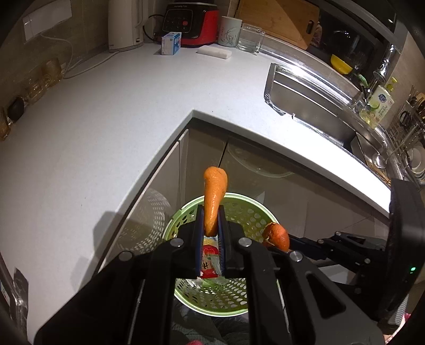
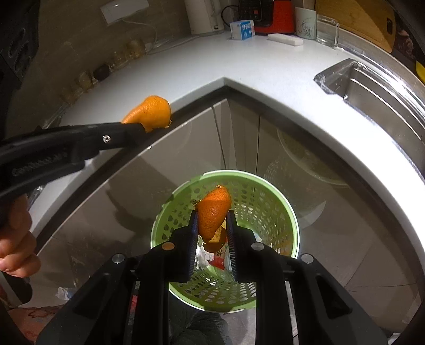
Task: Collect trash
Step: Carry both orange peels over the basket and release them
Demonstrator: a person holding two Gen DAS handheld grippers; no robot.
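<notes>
My left gripper (image 1: 211, 212) is shut on a long piece of orange peel (image 1: 214, 196) and holds it above the green perforated bin (image 1: 244, 212) on the floor. My right gripper (image 2: 212, 219) is shut on another piece of orange peel (image 2: 213, 209), also above the green bin (image 2: 268, 201). The bin holds a red and white wrapper (image 1: 208, 261) and crumpled white scraps (image 2: 203, 256). The left gripper with its peel (image 2: 150, 112) also shows at the left of the right wrist view. The right gripper's peel (image 1: 276, 236) shows at the right of the left wrist view.
A white L-shaped counter (image 1: 106, 111) wraps around the bin, with beige cabinet doors (image 1: 265, 185) below. A steel sink (image 1: 313, 106) lies to the right. At the back stand a kettle (image 1: 124, 24), a red cooker (image 1: 191, 22), a small blue box (image 1: 171, 43), a mug and a glass.
</notes>
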